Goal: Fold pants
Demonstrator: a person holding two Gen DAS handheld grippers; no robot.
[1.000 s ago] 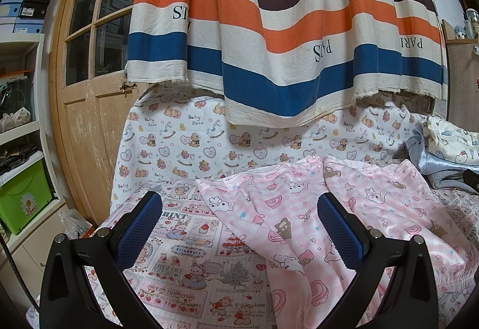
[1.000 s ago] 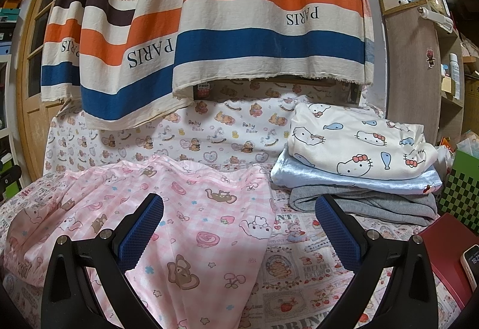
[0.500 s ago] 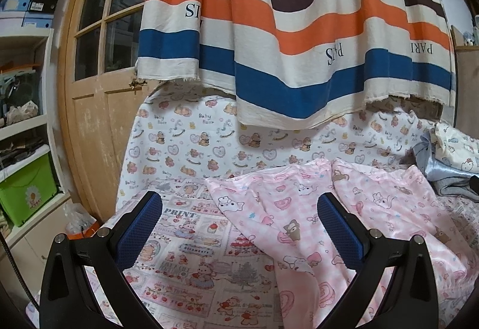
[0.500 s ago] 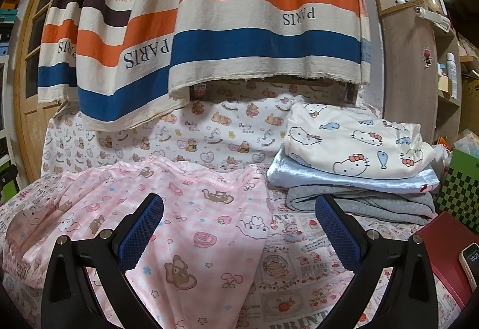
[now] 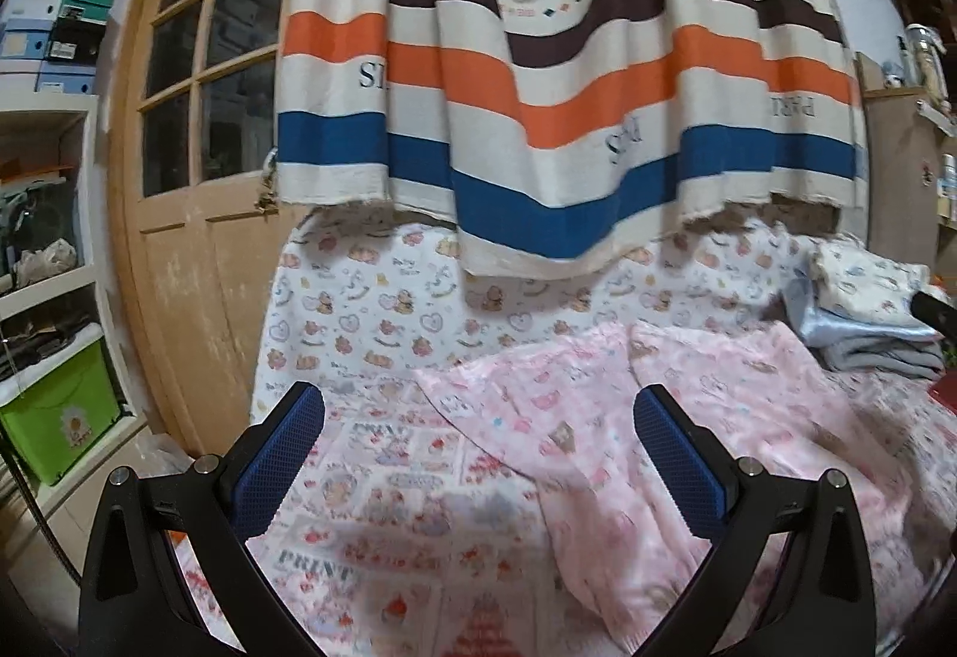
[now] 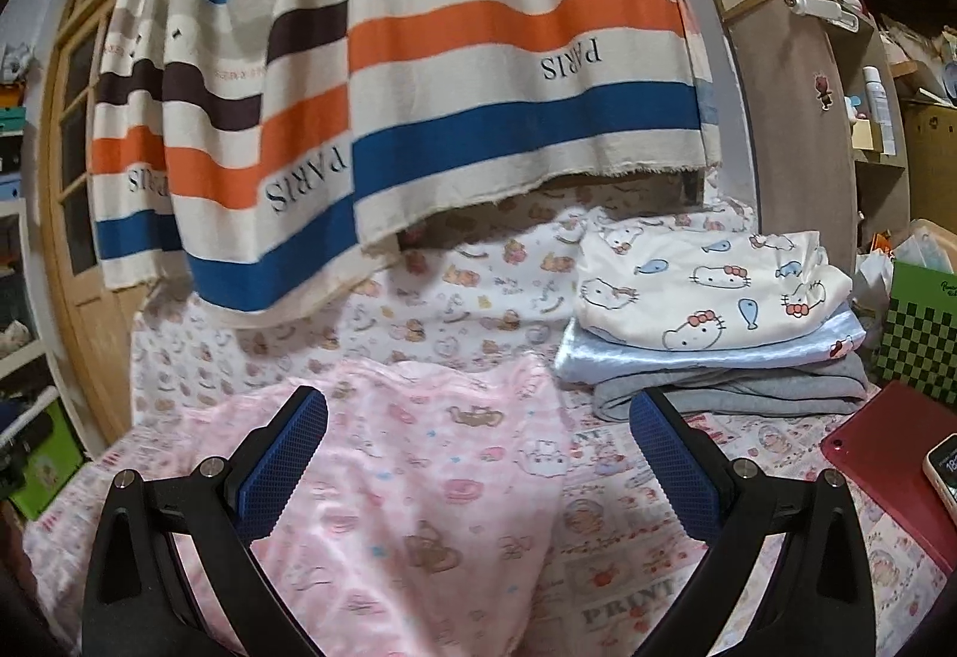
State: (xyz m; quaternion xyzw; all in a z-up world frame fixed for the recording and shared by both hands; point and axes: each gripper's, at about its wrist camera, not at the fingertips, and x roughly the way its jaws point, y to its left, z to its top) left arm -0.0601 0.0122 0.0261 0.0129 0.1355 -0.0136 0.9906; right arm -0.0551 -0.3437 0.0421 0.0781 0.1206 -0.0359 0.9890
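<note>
Pink patterned pants (image 5: 688, 417) lie spread on the printed bed sheet (image 5: 383, 513); they also show in the right wrist view (image 6: 407, 483). My left gripper (image 5: 478, 435) is open and empty, held above the sheet at the pants' left edge. My right gripper (image 6: 478, 441) is open and empty, held above the pants' right part. Neither gripper touches the cloth.
A stack of folded clothes (image 6: 712, 310) sits at the back right of the bed. A striped curtain (image 6: 478, 76) hangs over the far side. A red tablet (image 6: 885, 477) and a phone (image 6: 945, 471) lie at right. A wooden door (image 5: 197, 214) and shelves (image 5: 42, 250) stand left.
Both grippers have pulled back and tilted upward, so the pants sit lower and farther in both views. Both stay open. The pants have not moved.
</note>
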